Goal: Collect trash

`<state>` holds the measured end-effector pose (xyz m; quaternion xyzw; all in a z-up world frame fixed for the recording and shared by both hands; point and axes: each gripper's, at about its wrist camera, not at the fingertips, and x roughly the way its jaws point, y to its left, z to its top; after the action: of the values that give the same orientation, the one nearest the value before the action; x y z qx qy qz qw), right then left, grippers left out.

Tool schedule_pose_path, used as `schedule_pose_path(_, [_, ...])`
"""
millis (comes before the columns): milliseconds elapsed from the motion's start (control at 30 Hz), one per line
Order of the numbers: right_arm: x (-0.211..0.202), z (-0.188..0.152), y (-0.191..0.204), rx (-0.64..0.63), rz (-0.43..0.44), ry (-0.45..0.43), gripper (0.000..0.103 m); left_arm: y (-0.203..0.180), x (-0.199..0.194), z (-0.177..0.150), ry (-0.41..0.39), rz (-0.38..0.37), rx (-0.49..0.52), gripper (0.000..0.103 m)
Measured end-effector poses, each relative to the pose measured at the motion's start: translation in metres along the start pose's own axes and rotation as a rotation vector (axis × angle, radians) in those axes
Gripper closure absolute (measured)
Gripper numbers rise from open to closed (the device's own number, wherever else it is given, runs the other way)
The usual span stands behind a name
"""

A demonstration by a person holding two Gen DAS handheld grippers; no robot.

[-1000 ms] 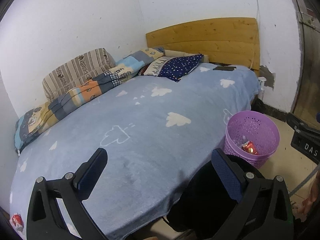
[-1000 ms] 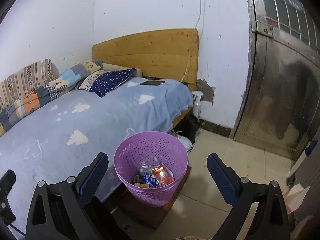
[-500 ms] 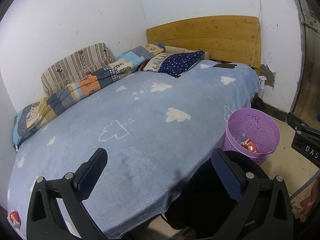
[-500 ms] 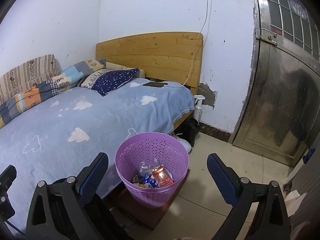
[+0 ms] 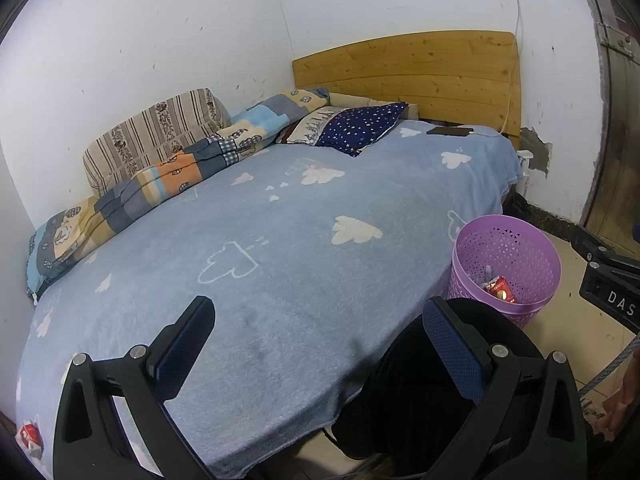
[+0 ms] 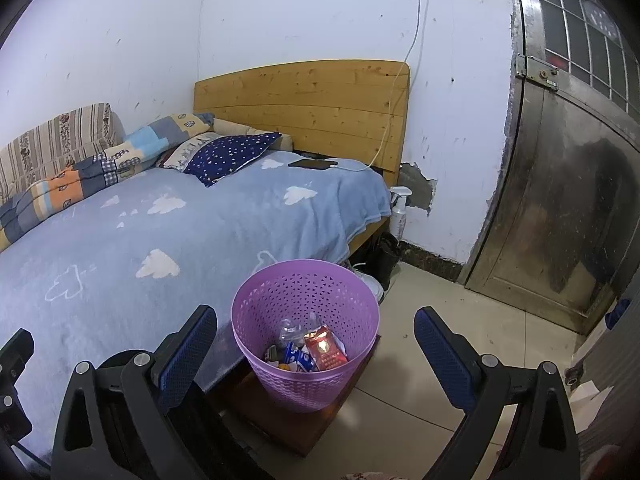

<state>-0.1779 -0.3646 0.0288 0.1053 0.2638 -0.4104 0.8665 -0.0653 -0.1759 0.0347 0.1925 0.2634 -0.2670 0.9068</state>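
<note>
A purple plastic basket [image 6: 306, 328] [image 5: 505, 264] stands on the floor beside the bed, on a low dark wooden block. Inside it lie a red packet [image 6: 325, 349] [image 5: 500, 290], a clear bottle and blue-white wrappers. My right gripper [image 6: 316, 334] hovers open just in front of the basket, nothing between its blue pads. My left gripper [image 5: 318, 330] is open over the near edge of the blue cloud blanket [image 5: 280, 240]. A small red and white wrapper [image 5: 30, 436] lies on the bed's near-left corner, left of the left gripper.
Pillows and a folded quilt [image 5: 160, 176] line the wall side of the bed. A phone [image 6: 313, 164] on a charging cable lies near the wooden headboard [image 6: 304, 100]. A black round object [image 5: 424, 380] sits by the bed. A spray bottle [image 6: 398, 210] and metal door [image 6: 560, 200] stand right.
Both views have drifted slightly back and up, showing more wall and bed. The grippers stay open and the basket's contents are the same.
</note>
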Motion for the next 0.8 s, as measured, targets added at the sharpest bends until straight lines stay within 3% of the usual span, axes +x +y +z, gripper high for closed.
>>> schedule_pose_path(800, [0.0, -0.0017, 0.0009, -0.004, 0.003, 0.003, 0.003, -0.0017, -0.0044, -0.0034, -0.017, 0.019, 0.019, 0.0])
